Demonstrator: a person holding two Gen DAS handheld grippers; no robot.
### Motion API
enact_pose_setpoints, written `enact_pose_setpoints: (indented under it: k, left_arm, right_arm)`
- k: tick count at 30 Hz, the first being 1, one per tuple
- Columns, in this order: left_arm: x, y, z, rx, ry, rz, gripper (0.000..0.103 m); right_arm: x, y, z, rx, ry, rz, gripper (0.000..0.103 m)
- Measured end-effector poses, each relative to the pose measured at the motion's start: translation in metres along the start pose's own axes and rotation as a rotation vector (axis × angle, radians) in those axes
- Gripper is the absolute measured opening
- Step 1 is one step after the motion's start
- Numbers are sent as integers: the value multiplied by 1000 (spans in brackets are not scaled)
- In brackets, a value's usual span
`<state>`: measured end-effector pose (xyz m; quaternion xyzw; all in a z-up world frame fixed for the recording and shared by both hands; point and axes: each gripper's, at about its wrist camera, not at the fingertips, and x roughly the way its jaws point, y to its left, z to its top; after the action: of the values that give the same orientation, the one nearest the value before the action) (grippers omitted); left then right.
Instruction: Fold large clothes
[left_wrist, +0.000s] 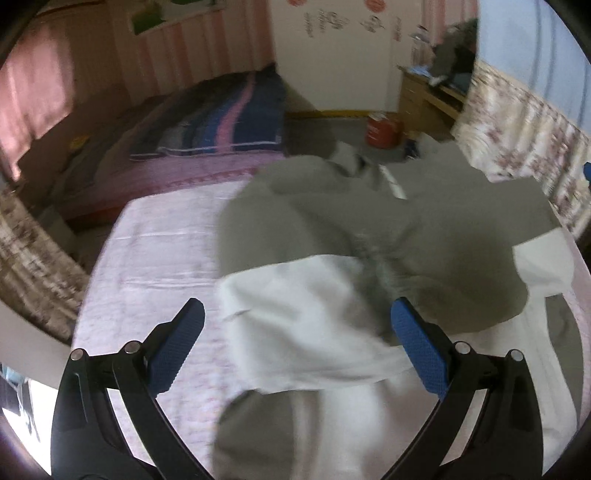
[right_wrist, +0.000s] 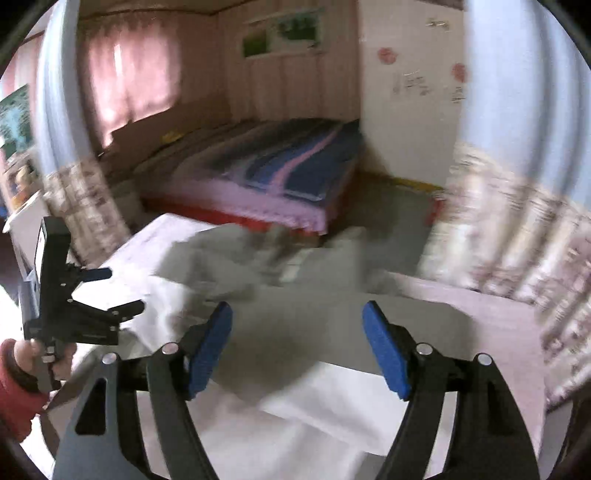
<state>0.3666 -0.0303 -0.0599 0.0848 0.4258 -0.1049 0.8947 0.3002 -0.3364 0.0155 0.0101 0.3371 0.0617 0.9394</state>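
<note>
A large grey and white garment (left_wrist: 369, 258) lies crumpled on a pink-sheeted bed (left_wrist: 155, 258). Its grey body bunches at the far side and a white part (left_wrist: 303, 332) lies near me. My left gripper (left_wrist: 297, 314) is open and empty, hovering over the white part. In the right wrist view the same garment (right_wrist: 295, 325) lies below my right gripper (right_wrist: 297, 312), which is open and empty. The left gripper (right_wrist: 125, 291) also shows there at the left, held in a hand with a red sleeve, jaws apart over the garment's left edge. Both views are blurred.
A second bed with a blue and pink striped cover (left_wrist: 221, 122) stands beyond. A red container (left_wrist: 382, 131) sits on the floor by a wooden desk (left_wrist: 424, 96). Floral curtains (left_wrist: 517, 147) hang at the right, and another floral curtain (right_wrist: 85, 206) at the left.
</note>
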Motion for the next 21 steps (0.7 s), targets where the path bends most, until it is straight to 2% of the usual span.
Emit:
enact_pose_setpoints:
  k: [2, 4, 6, 7, 10, 12, 13, 14, 15, 19, 21]
  left_arm:
    - [15, -18, 2, 23, 37, -22, 100]
    - [25, -29, 3, 28, 56, -32, 97]
    - [35, -37, 3, 30, 74, -37, 86]
    - [40, -41, 2, 27, 85, -50, 83]
    - [48, -50, 3, 15, 111, -108, 61]
    - [55, -54, 2, 2, 132, -162, 29]
    - [58, -55, 2, -6, 141, -176, 29]
    - [58, -56, 3, -9, 134, -164, 22]
    - [58, -56, 3, -3, 123, -153, 9]
    - [42, -37, 8, -40, 84, -184, 6]
    - [27, -24, 12, -51, 42, -170, 5]
  right_arm:
    - [-4, -26, -8, 56, -3, -9, 74]
    - [1, -58, -21, 140, 22, 38, 74]
    - [11, -84, -35, 216, 53, 37, 74]
    - [13, -95, -42, 228, 64, 36, 74]
    - [23, -114, -60, 231, 105, -46, 74]
    - [32, -120, -68, 219, 130, -80, 74]
    - [35, -122, -72, 222, 139, -82, 74]
    - [38, -122, -75, 224, 149, -80, 74]
    - [41, -120, -78, 223, 154, -77, 74]
    - [39, -113, -78, 215, 136, -92, 74]
    - [34, -109, -73, 208, 93, -126, 74]
